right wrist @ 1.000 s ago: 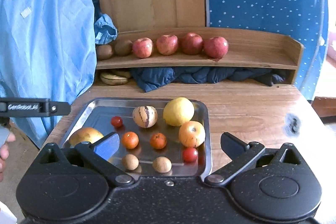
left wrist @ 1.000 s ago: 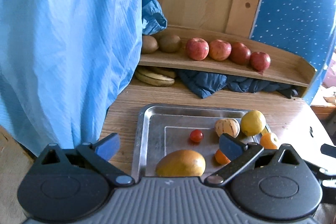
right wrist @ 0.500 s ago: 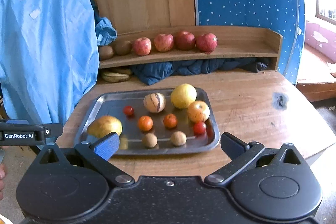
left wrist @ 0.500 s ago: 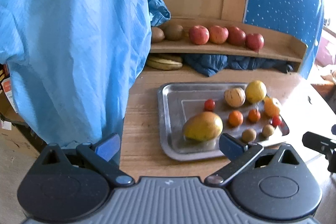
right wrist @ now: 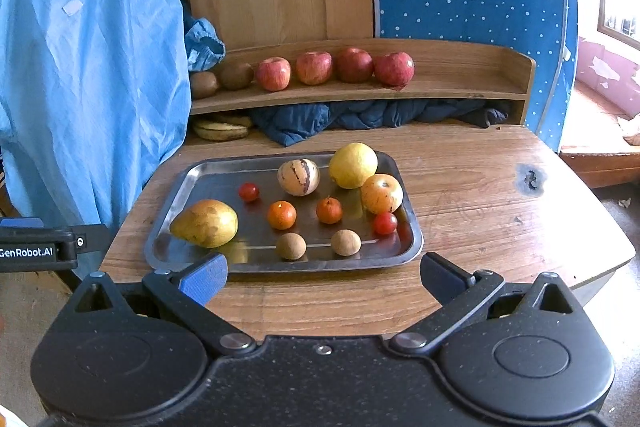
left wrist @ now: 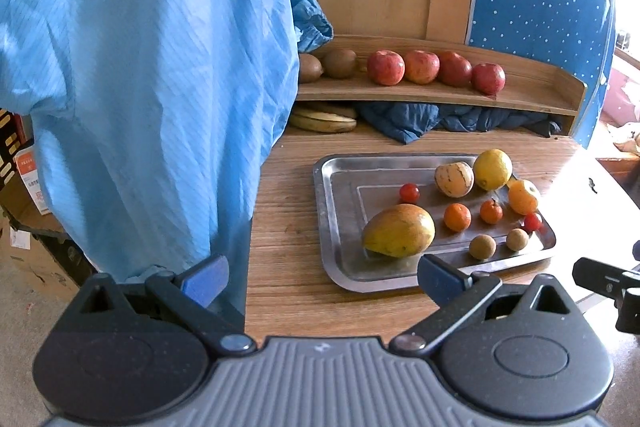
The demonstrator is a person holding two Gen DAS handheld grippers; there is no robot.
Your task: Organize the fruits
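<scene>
The left gripper and right gripper both hang with fingers spread wide, holding nothing, short of the metal tray on the wooden table. The mango lies in the tray's near-left corner, ahead of the fingertips. "GenRobot.AI" is printed on the left gripper's side.

My tray: shiny reflective metal. Table & shelf: grained wood, matt. Upper left, blue cloth, wrinkled. Finger pads: textured blue.
</scene>
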